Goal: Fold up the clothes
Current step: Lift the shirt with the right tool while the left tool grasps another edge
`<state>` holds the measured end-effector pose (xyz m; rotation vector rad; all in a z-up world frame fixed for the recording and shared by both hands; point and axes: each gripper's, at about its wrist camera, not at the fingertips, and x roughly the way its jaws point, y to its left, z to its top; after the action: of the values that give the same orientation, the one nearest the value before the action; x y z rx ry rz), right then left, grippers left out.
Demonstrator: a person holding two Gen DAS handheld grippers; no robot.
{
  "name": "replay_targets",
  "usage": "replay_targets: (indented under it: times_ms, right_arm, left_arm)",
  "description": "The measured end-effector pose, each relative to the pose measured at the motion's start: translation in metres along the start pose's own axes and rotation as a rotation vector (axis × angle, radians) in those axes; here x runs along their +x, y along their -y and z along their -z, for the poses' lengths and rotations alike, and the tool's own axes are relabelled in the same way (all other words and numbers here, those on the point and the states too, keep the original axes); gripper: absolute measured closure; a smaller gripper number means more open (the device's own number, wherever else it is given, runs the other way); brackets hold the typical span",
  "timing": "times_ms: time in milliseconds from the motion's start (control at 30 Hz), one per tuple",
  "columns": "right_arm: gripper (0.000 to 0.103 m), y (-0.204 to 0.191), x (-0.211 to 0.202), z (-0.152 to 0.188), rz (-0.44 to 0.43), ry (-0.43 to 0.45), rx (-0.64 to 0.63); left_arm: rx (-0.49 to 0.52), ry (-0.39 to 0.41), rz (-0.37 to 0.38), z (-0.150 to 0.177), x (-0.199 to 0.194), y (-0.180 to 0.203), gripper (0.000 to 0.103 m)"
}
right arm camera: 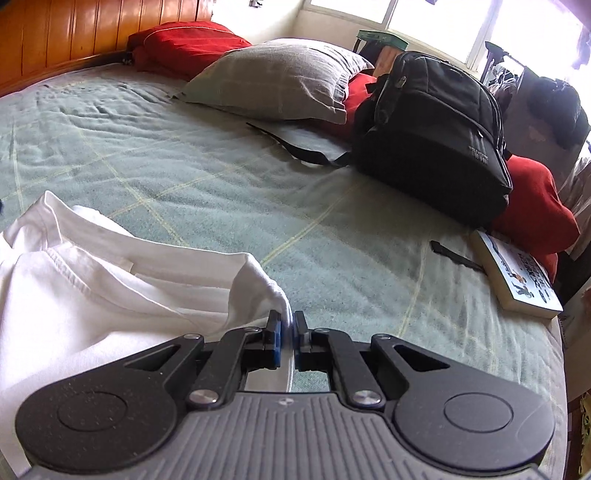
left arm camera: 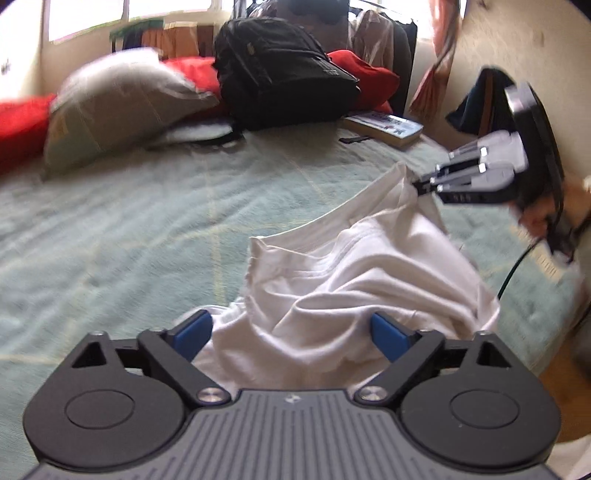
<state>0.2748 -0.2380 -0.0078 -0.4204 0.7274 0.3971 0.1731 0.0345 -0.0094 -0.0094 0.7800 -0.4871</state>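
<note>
Here, a pale green bedspread (right arm camera: 221, 177) covers the bed, w/ a wooden headboard (right arm camera: 74, 33) far left and bright windows beyond. Grey pillow (right arm camera: 280, 77), black backpack (right arm camera: 432, 140), red cushions (right arm camera: 532, 210) and a book (right arm camera: 517, 277) sit far side. Left wrist view is blurred; the hand behind the right gripper (left arm camera: 419, 183) is hard to make out. White t-shirt (left arm camera: 351, 266) lies crumpled near, centre. Right gripper angled down, clamped on a shirt corner. Left gripper (left arm camera: 291, 332) jaws apart, cloth btwn them, pads not pressing.

Garment (right arm camera: 92, 295) near on the bed (right arm camera: 221, 184), pillow (right arm camera: 280, 81) and backpack (right arm camera: 432, 140) behind, book (right arm camera: 517, 277) right
</note>
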Motion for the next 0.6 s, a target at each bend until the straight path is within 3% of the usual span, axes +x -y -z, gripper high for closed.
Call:
replay_targets:
  times_ms: [67,167,267,367,500,600]
  right_arm:
    - [0.094,0.003,-0.002,0.003,-0.027,0.0,0.021]
    - [0.089,0.009,-0.006,0.01,-0.118,0.003,0.08]
    - [0.081,0.014,-0.011,0.019,-0.208,0.012,0.137]
    - [0.076,0.019,-0.015,0.03,-0.259,0.013,0.197]
    - [0.056,0.038,-0.013,0.05,-0.332,0.012,0.312]
    - [0.055,0.057,0.001,0.067,-0.411,-0.015,0.448]
  left_arm:
    - [-0.089,-0.005,0.078,-0.001,0.004,-0.014,0.024]
    - [-0.167,-0.016,0.164,-0.001,0.009,-0.028,0.025]
    - [-0.195,-0.029,0.169,0.0,0.015,-0.032,0.025]
    - [-0.252,-0.033,0.225,0.006,0.017,-0.039,0.028]
    - [-0.353,-0.027,0.301,0.017,0.022,-0.053,0.028]
    - [-0.453,-0.015,0.371,0.023,0.028,-0.065,0.03]
